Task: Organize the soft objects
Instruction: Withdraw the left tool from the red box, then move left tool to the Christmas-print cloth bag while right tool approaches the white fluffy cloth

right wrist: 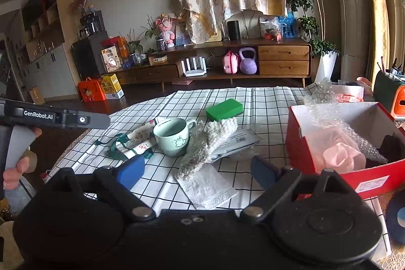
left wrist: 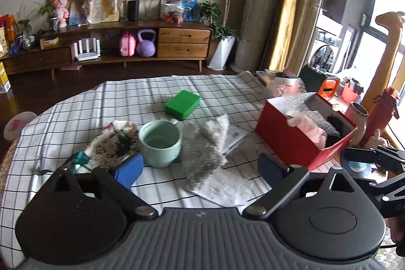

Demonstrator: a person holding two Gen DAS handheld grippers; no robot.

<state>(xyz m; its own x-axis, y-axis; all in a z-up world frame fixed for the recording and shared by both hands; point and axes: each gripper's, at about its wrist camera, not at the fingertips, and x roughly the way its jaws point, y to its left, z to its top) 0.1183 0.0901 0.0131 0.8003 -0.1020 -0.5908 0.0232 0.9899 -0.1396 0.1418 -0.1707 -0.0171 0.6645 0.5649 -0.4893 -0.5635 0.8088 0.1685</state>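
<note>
Mug [right wrist: 172, 138] sits between pouch [right wrist: 136, 143] and fuzzy cloth [right wrist: 202, 151]; box [right wrist: 329, 151] right.

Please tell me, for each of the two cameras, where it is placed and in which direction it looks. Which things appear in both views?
Left wrist: sits on the left gripper, looking forward across the checked tablecloth toward the wooden sideboard; its two open blue fingers show, and the right gripper's black frame at the right edge.
Right wrist: sits on the right gripper, facing the same way; open fingers show, and the person's left hand holding the other gripper.
Shared: mint mug, green block, fuzzy cloth, red box.
</note>
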